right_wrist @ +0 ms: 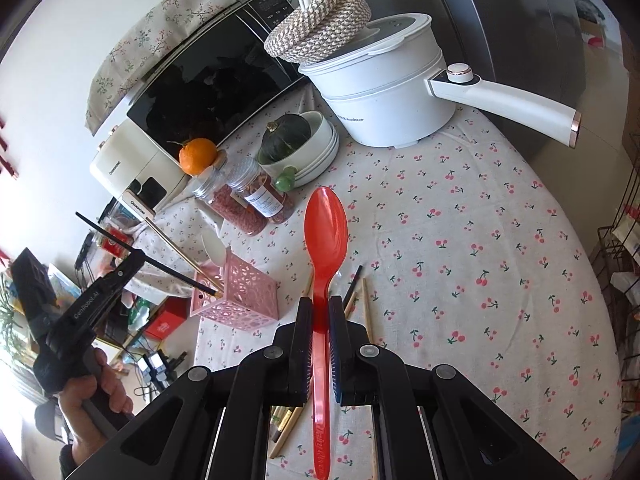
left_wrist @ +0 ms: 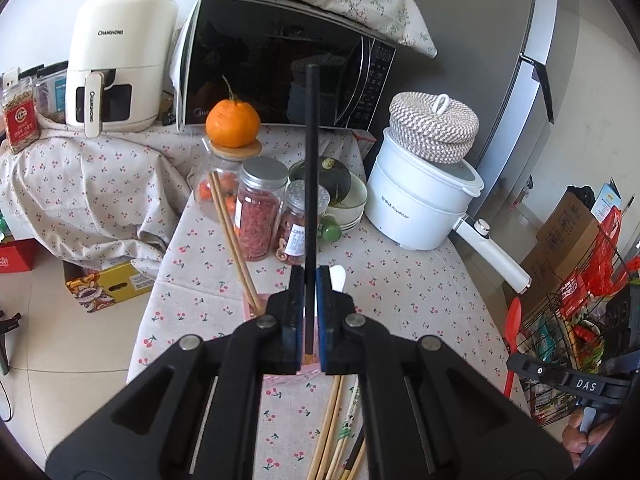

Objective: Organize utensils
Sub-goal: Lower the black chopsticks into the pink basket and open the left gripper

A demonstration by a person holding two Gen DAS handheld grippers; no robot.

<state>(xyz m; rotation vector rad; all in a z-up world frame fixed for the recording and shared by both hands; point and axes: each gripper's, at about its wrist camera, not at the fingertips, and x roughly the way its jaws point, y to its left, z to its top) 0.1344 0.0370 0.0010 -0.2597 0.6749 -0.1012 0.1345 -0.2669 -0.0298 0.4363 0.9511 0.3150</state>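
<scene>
My left gripper [left_wrist: 311, 280] pinches a thin black chopstick [left_wrist: 311, 168]; its tip could miss the pink perforated holder [right_wrist: 236, 296]. My right gripper [right_wrist: 320, 312] clamps a red plastic spoon [right_wrist: 325, 232], which may slip.

pink holder [left_wrist: 256, 304] mostly hidden — behind claw

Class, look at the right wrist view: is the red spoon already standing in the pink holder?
No, the red spoon is clamped in the right gripper, apart from the pink holder.

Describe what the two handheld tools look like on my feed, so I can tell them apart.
Both are matte black plastic with silver pivot screws and blue-edged pads. The left tool carries white "GenRobot.AI" lettering along its side; the right tool shows a white "DAS" label. No cables or sleeves are visible.
</scene>
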